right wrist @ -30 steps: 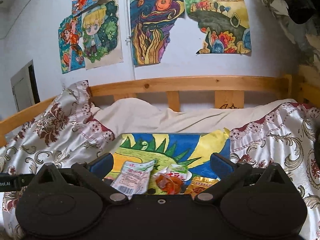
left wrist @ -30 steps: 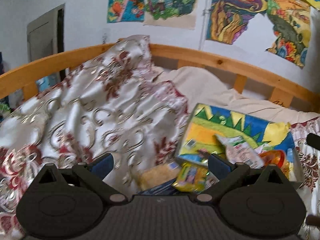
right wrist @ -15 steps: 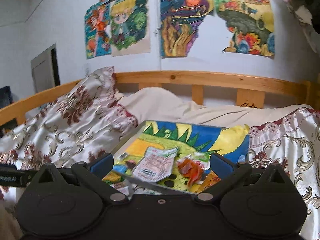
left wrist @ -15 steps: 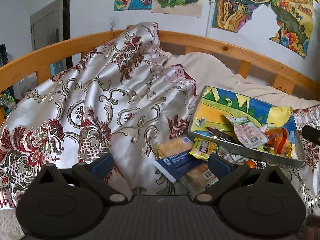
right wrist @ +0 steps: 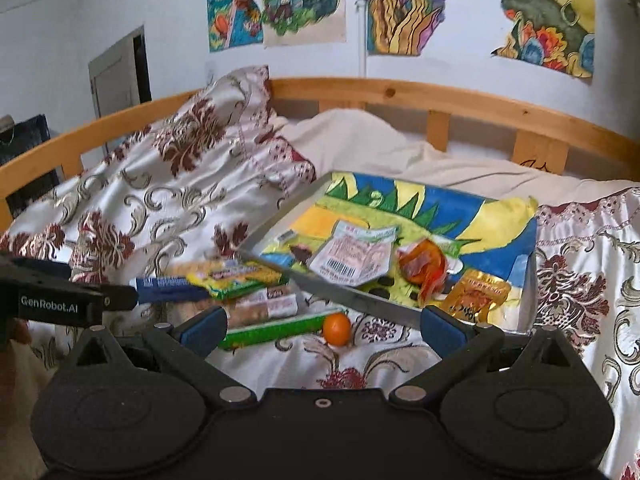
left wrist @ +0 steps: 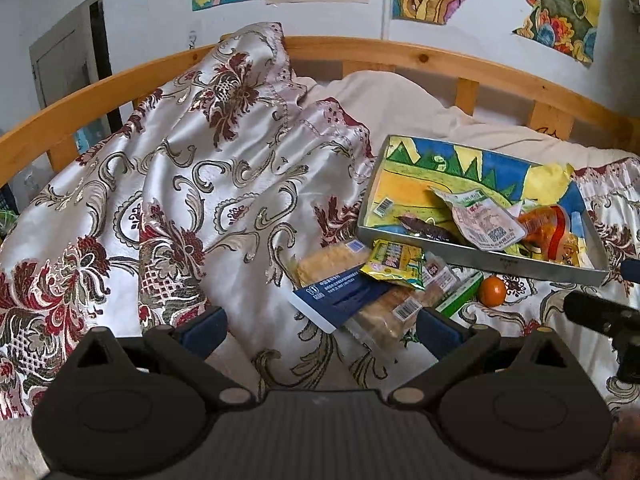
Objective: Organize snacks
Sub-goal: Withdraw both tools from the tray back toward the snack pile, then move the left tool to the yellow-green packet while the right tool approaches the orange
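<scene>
A metal tray (left wrist: 480,258) with a colourful painted bottom lies on the bed and holds a white snack packet (left wrist: 480,220), an orange packet (left wrist: 548,228) and a dark snack (left wrist: 424,229). In front of it lies a pile: a blue box (left wrist: 340,298), a yellow packet (left wrist: 394,264), cracker packs (left wrist: 332,260), a green box (right wrist: 276,330) and a small orange (left wrist: 493,291). My left gripper (left wrist: 320,326) is open and empty, just before the pile. My right gripper (right wrist: 322,326) is open and empty, above the green box and the orange (right wrist: 337,328). The tray also shows in the right wrist view (right wrist: 352,300).
A floral satin quilt (left wrist: 180,200) is bunched up to the left. A wooden bed rail (left wrist: 440,64) runs along the back under wall paintings. A cream sheet (right wrist: 360,136) lies behind the tray. The right gripper's body (left wrist: 600,316) shows at the left view's right edge.
Both grippers have pulled back and tilted down. The snack pile in front of the tray has come fully into view. Both stay open and empty.
</scene>
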